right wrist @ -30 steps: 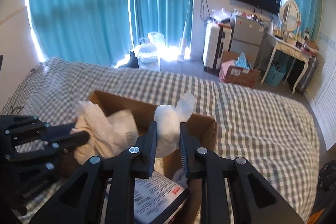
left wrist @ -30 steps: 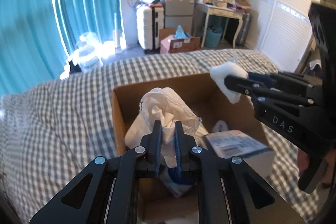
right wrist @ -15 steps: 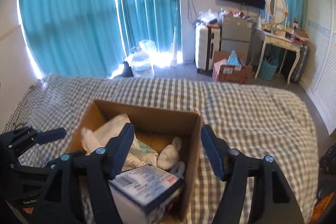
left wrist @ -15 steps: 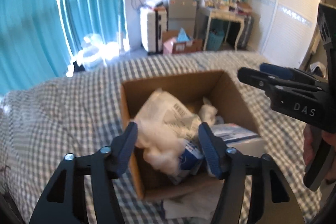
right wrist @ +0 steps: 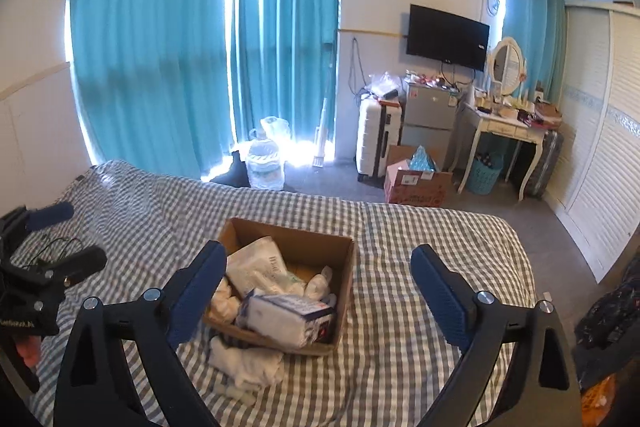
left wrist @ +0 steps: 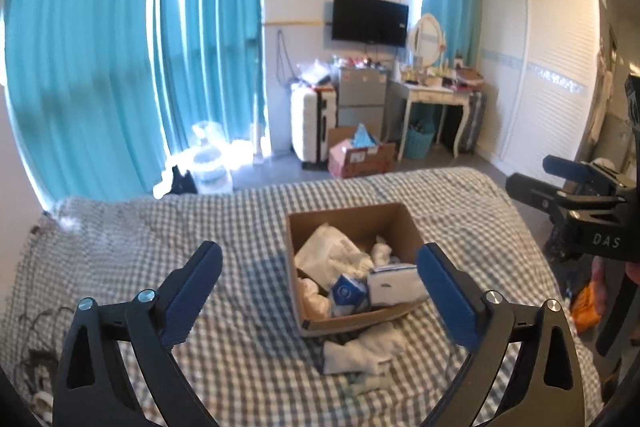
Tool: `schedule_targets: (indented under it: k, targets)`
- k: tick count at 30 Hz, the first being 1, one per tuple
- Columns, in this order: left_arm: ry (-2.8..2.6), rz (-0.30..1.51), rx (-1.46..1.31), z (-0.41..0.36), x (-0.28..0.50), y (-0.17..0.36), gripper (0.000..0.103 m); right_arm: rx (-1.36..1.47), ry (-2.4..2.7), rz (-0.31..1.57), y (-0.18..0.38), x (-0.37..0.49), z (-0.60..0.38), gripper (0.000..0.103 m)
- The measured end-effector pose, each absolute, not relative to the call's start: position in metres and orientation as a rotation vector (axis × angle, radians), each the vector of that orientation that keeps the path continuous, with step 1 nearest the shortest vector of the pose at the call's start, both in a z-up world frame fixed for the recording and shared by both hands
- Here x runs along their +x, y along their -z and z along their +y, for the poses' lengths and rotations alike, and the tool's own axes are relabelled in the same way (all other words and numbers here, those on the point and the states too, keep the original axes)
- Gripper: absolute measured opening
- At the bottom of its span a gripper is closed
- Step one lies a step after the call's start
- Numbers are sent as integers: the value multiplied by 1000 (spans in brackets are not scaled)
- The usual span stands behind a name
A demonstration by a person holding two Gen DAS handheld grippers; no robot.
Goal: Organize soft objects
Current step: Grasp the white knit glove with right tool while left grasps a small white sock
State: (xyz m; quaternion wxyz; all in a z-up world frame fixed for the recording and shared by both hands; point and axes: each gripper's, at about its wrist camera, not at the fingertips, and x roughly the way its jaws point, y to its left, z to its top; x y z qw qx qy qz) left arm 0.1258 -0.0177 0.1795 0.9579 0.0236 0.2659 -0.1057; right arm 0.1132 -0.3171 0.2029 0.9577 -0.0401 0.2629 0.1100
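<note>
A bed covered in a grey-and-white checked sheet fills the lower half of both views. On it sits an open cardboard box, its flaps gone or folded out of sight, the near wall sagging a little.

Inside the box lie soft things piled loosely: a white plastic mailer bag with a printed label leans against the far left corner; a white packet with blue print lies across the near side, and a small blue-and-white pack sits just beside it. White balled socks or cloths fill the gaps toward the right wall and the near left corner.

Outside the box, touching its near wall, a crumpled white cloth lies on the sheet.

The left claw hangs above the bed with its blue-padded fingers spread wide apart, gripping nothing. The right claw is likewise wide apart and empty, held above the box

Across the room a second cardboard box on the floor holds a pink carton and something blue; a teal basket stands under the white dressing table
</note>
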Motion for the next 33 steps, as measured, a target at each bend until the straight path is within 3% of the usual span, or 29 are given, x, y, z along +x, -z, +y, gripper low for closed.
schedule_targets:
  k: [6,14,20,29,31,33]
  targets:
    - [193,536,86,-12,103,-160,101,-80,-269,570,-182,82,-300,94]
    - [151,632,36,-9,111,-57,101,-64,-365,721,-61,89,-294,92]
    - [63,716,-22,-14,138,24,100,-69,-382,898,30,127,-281,65]
    - [26,816,-12,-11,150,71,100,-65,-440,992,70,167,-265,61]
    - [38,811,-20,-10,148,70,100,-33,-464,1018,77,175,-262,47]
    - [46,804,-16,-12,144,69,100,-36,-462,1019,80,174,-259,43]
